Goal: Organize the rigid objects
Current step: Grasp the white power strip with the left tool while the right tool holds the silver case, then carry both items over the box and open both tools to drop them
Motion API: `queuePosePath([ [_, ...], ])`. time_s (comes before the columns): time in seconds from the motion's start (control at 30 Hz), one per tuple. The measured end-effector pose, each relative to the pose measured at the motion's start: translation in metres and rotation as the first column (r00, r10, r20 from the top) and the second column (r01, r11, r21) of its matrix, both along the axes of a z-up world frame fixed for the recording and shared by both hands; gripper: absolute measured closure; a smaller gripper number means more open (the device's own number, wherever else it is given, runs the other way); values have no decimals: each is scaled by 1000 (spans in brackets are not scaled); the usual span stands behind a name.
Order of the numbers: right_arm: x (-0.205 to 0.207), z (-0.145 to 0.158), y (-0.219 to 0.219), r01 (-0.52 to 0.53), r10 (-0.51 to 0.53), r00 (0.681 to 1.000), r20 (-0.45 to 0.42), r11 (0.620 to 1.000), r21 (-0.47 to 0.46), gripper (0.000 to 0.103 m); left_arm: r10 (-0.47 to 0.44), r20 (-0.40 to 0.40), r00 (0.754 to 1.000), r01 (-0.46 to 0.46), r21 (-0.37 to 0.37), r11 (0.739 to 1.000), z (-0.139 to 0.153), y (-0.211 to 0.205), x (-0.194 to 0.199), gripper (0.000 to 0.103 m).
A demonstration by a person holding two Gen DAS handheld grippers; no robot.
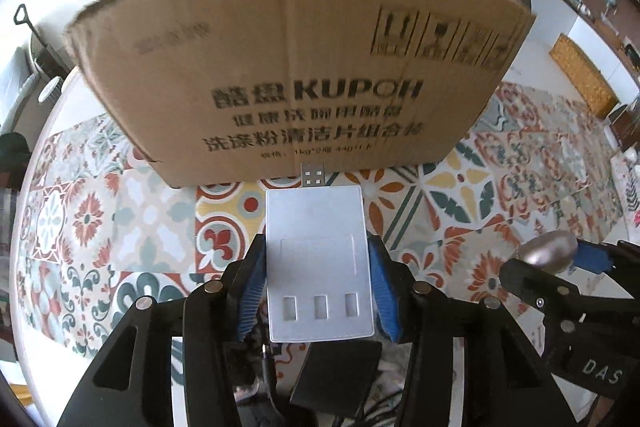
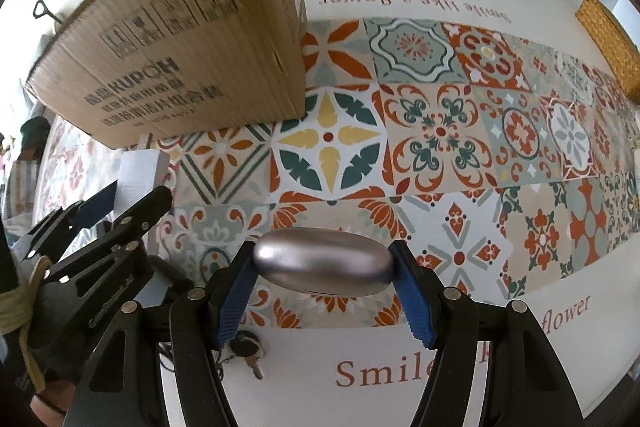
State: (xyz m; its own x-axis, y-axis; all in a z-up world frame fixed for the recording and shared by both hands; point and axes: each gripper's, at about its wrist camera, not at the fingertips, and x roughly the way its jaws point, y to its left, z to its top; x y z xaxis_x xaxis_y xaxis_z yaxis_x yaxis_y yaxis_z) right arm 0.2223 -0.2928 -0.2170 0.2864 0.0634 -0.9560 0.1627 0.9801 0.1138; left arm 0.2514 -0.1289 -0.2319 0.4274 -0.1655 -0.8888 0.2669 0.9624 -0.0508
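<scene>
My left gripper [image 1: 318, 279] pinches the white USB charger [image 1: 318, 251], plug end pointing straight at the cardboard box [image 1: 296, 67] ahead, lifted off the table [image 1: 120, 211]. My right gripper [image 2: 324, 263] clamps the silver oval case [image 2: 324, 261] crosswise; the box lies up-left of it, so I judge my left nearer.

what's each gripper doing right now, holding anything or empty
Left gripper: closed on the white USB charger.
Right gripper: closed on the silver oval case.
</scene>
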Motion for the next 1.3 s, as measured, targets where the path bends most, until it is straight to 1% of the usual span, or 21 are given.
queuePosePath([
  [0.17,-5,21,-1,-10,10,999,46,1000,-1,37,33,16,999,-33,-25,999,19,15,-10,55],
  [0.3,-10,37,7,-23,23,996,90,1000,-10,37,60,40,997,-58,-52,997,38,24,-19,55],
  [0.6,-18,69,27,-65,64,984,169,998,1,37,94,125,988,-85,-74,994,79,38,-35,55],
  [0.77,-23,93,35,-90,88,967,241,996,-3,37,109,174,979,-92,-106,990,101,44,-39,54],
  [1.03,-22,128,43,-110,105,934,342,994,-6,37,111,268,957,-82,-117,990,139,48,-39,55],
  [1.17,-17,141,45,-109,106,920,378,994,-14,37,109,302,947,-74,-125,989,154,48,-33,54],
  [1.3,-7,153,46,-109,109,909,402,994,-24,37,106,333,937,-70,-117,991,166,47,-24,54],
])
